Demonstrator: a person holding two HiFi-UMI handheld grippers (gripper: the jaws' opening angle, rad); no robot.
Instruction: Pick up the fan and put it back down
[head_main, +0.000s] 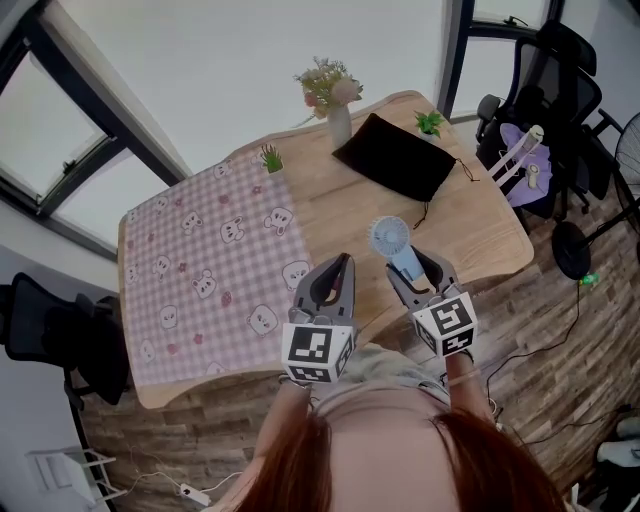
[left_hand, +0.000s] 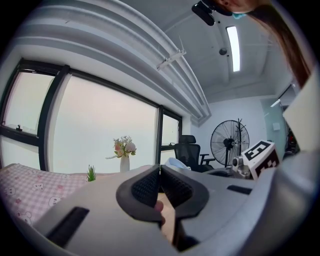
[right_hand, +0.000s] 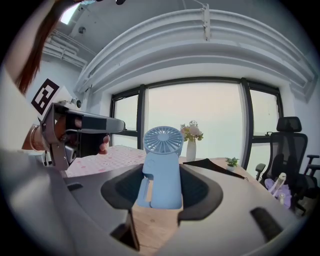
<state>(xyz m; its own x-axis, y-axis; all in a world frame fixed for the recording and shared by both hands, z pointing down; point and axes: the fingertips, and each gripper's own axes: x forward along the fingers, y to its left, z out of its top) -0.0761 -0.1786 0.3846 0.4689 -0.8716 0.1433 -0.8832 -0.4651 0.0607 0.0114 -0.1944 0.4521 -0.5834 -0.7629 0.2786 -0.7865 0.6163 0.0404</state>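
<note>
1. One blue fan (head_main: 388, 239) stands upright, clamped in my right gripper (right_hand: 161, 176) over the one wooden table (head_main: 478, 225).
2. My left gripper (left_hand: 160, 173) has its jaws together.
3. Two small plants (head_main: 271, 158) (head_main: 429, 122), one vase (head_main: 340, 126).

1. Left gripper (left_hand: 160, 171): jaws closed tip to tip, nothing between them.
2. Beyond the jaws: vase of flowers (left_hand: 124, 156), small green plant (left_hand: 91, 173) to its left, pink checked cloth (left_hand: 20, 184) at far left.
3. Right side: office chair (left_hand: 190, 150), pedestal fan (left_hand: 229, 143), right gripper (left_hand: 260, 159) with its marker cube.
</note>
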